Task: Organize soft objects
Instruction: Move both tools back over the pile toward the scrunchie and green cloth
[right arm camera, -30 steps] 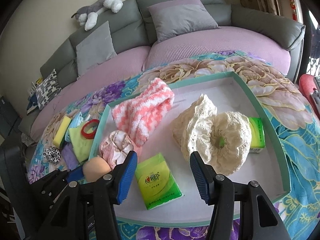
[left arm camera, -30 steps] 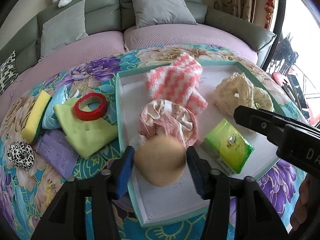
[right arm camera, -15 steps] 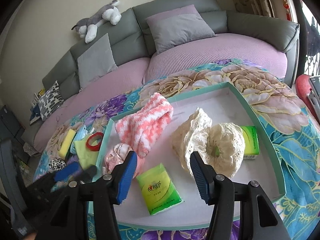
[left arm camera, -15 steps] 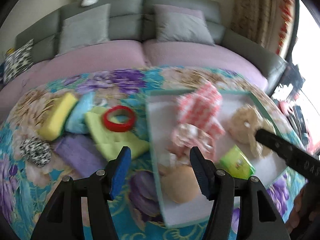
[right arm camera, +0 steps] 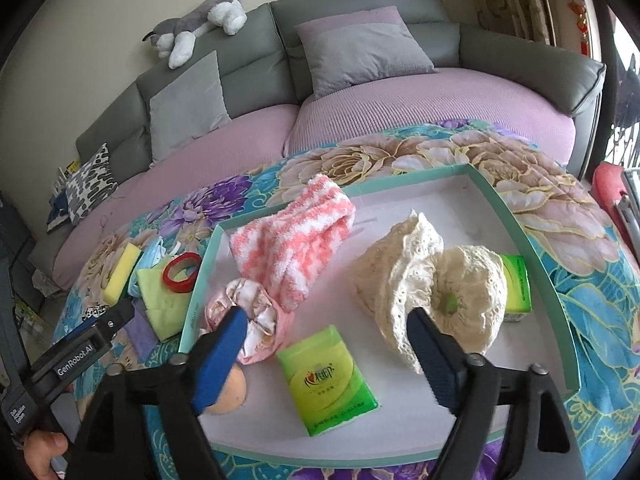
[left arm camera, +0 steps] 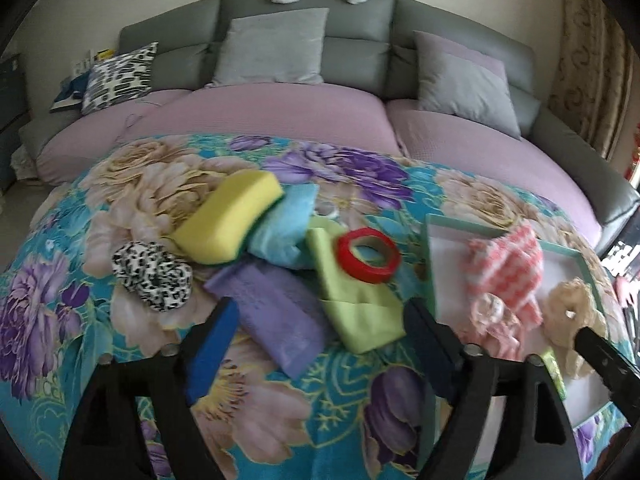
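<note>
the left claw (left arm camera: 316, 344) hangs spread wide over the floral table cover (left arm camera: 100, 208), its jaws having just been opening, with nothing pinched; a purple cloth (left arm camera: 276, 312) lies on the cover between and just past its tips. the right claw (right arm camera: 326, 354) is likewise spread, its jaws having just opened further, empty above the near part of the teal-rimmed tray (right arm camera: 520, 224), where a green tissue pack (right arm camera: 326, 378) lies between its fingers without touching them. a peach-coloured round sponge (right arm camera: 230, 394) sits at the tray's near left corner, partly behind the left finger of that claw, touching a crumpled pink scrunchie (right arm camera: 252, 320). further in lie a pink-and-white fuzzy cloth (right arm camera: 292, 236), a cream lace bundle (right arm camera: 424, 284) and a second green pack (right arm camera: 518, 288) tucked behind it. outside the tray, to its left, a lime cloth (left arm camera: 352, 300) carries a red tape roll (left arm camera: 368, 256), with a light blue cloth (left arm camera: 284, 224), a yellow sponge (left arm camera: 228, 216) and a leopard-print scrunchie (left arm camera: 152, 276) close by. beyond the table stands a sofa with a lilac seat (left arm camera: 256, 120), grey cushions (left arm camera: 272, 46) and a plush dog (right arm camera: 200, 20) on its back.
</note>
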Demonstrator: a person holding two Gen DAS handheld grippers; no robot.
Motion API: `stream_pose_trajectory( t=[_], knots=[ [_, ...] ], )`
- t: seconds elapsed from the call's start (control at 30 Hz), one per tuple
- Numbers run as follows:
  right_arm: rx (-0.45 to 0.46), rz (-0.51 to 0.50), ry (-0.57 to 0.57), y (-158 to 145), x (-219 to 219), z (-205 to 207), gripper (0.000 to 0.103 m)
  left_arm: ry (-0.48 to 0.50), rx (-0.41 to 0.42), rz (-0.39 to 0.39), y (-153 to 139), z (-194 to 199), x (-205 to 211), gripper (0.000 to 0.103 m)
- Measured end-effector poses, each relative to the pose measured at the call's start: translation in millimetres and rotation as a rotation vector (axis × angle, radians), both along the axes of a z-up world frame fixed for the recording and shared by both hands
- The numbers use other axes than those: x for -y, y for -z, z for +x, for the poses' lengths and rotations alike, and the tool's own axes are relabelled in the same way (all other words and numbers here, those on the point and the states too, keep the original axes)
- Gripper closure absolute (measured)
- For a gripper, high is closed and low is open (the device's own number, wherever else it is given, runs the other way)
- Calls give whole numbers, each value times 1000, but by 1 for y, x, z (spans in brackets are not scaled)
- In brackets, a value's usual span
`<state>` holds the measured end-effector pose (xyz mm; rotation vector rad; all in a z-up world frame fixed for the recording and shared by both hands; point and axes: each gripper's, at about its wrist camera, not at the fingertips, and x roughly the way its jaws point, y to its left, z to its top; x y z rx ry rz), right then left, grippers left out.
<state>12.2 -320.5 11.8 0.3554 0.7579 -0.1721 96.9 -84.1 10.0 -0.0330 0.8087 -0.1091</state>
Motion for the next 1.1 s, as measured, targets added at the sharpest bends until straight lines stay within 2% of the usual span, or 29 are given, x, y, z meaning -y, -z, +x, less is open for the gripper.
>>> stream_pose_trajectory(
  t=[0.17, 0.33, 0.5, 0.63, 0.8, 1.1],
  knots=[
    [25, -3, 3, -6, -9, 5, 6, -72, 12, 20, 2, 4, -13, 9],
    [64, 12, -52, -12, -30, 18, 6, -149, 32, 49, -5, 11, -34, 9],
    [99, 35, -126, -17, -57, 33, 6, -243, 26, 33, -15, 17, -62, 9],
    [103, 66, -180, -15, -76, 44, 6, -262, 32, 21, -28, 22, -75, 9],
    [114, 35, -194, -14, -100, 52, 6, -289, 52, -5, -40, 28, -96, 9],
    [119, 48, -241, -8, -135, 71, 6, -354, 51, -7, -43, 44, -144, 9]
  ],
)
